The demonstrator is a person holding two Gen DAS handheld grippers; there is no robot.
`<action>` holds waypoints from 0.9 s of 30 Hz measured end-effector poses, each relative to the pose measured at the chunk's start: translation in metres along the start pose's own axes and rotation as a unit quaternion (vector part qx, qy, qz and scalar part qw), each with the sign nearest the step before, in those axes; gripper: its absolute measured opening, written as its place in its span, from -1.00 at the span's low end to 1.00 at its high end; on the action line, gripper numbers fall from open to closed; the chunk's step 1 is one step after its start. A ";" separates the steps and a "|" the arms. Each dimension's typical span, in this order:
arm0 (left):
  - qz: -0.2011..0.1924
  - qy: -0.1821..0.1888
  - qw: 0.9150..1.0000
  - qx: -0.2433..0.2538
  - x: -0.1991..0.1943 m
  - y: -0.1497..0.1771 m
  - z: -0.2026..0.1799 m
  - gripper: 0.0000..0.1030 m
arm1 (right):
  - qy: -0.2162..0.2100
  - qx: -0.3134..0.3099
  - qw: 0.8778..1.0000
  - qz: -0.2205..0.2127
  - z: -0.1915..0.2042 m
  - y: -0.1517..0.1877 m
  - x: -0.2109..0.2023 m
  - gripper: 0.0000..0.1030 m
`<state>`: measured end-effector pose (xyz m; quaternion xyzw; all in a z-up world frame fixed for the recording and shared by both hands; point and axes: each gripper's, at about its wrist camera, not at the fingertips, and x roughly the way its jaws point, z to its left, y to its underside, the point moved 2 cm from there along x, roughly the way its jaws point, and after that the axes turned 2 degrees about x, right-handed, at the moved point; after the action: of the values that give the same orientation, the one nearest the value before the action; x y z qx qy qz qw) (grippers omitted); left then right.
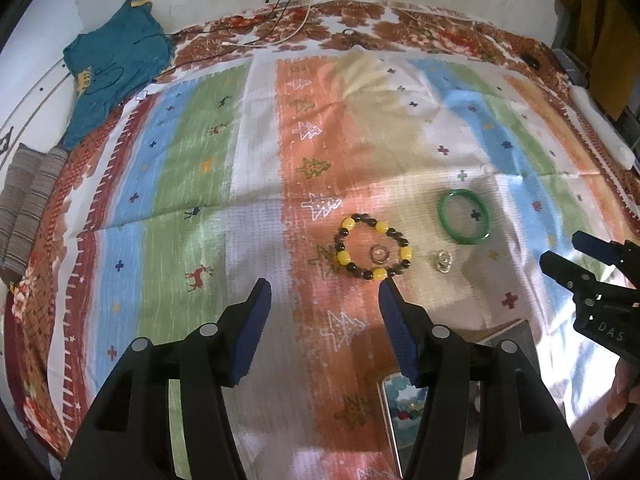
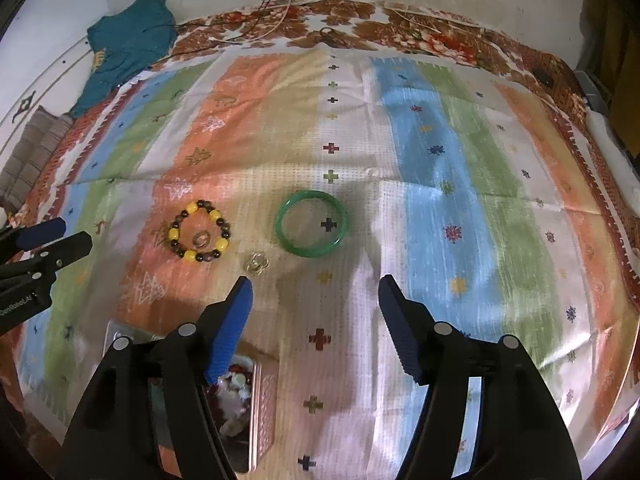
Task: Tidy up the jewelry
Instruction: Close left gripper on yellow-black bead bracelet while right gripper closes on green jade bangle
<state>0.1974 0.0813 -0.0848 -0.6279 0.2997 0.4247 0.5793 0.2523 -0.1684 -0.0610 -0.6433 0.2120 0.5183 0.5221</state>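
"DAS" on right tongs (image 1: 560, 252); left tongs' (image 2: 72, 236) lettering unclear.

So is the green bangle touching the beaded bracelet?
Apart. In the right wrist view, bare cloth and a small clear ring separate the green bangle from the beaded bracelet.

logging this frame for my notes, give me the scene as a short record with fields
surface: striped patterned cloth spread flat
beaded bracelet: yellow and dark beads, lying flat, a small ring inside its loop
green bangle: lying flat, right of the beads, apart from them
clear trinket: between bracelet and bangle, nearer the camera
jewelry box: open, under the grippers, beads inside
left gripper: open, empty
right gripper: open, empty
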 end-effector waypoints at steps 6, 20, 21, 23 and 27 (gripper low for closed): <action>0.005 -0.009 1.000 0.006 0.015 -0.009 -0.001 0.09 | 0.001 0.003 1.000 0.016 -0.002 -0.006 0.018 0.29; 0.032 -0.002 0.999 0.003 0.054 -0.025 0.000 0.12 | 0.004 0.015 0.999 0.039 -0.011 -0.021 0.052 0.34; 0.034 -0.001 0.999 0.001 0.057 -0.026 0.001 0.12 | 0.004 0.017 0.999 0.042 -0.011 -0.022 0.055 0.34; 0.038 0.001 0.999 -0.001 0.063 -0.027 0.001 0.12 | 0.005 0.021 0.999 0.046 -0.012 -0.023 0.061 0.34; 0.051 0.007 0.999 -0.001 0.075 -0.029 0.001 0.12 | 0.005 0.012 0.999 0.049 -0.007 -0.024 0.067 0.34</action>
<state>0.2573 0.0952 -0.1375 -0.6156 0.3346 0.4497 0.5540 0.3001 -0.1479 -0.1101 -0.6281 0.2524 0.5375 0.5028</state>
